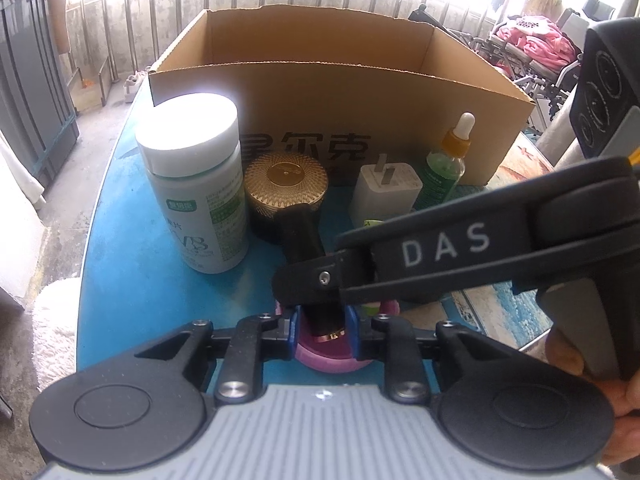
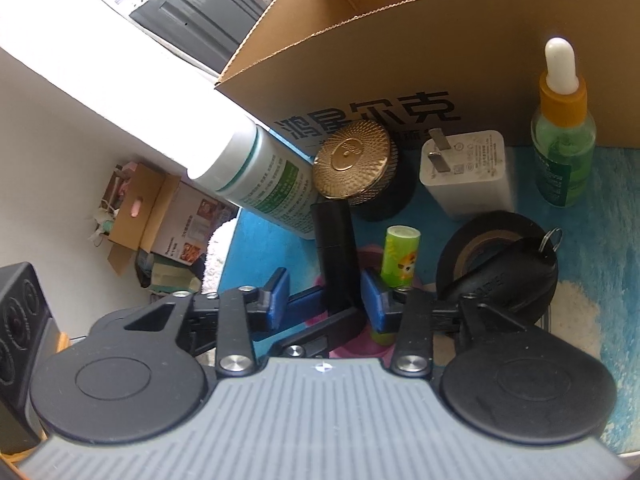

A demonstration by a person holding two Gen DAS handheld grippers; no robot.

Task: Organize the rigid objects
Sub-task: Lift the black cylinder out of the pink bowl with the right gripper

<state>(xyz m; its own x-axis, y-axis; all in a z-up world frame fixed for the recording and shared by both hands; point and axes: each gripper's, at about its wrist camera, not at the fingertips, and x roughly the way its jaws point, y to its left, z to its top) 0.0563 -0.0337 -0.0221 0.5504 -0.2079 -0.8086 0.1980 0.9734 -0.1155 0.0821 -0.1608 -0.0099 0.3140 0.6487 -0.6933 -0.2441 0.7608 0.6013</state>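
Observation:
A pink cup [image 1: 332,354] stands on the blue table, with a black lipstick tube [image 1: 304,236] leaning out of it. My left gripper [image 1: 325,334] is shut on the pink cup's rim. My right gripper [image 2: 326,294] reaches in from the right with its jaws around the black lipstick tube [image 2: 334,236], apparently apart from it. A green tube [image 2: 400,256] stands in the same cup. The open cardboard box [image 1: 320,80] is behind.
On the table stand a white pill bottle [image 1: 196,184], a gold-lidded jar [image 1: 286,184], a white charger [image 1: 386,196] and a green dropper bottle [image 1: 448,160]. A black tape roll [image 2: 492,248] with a key fob [image 2: 516,276] lies at right.

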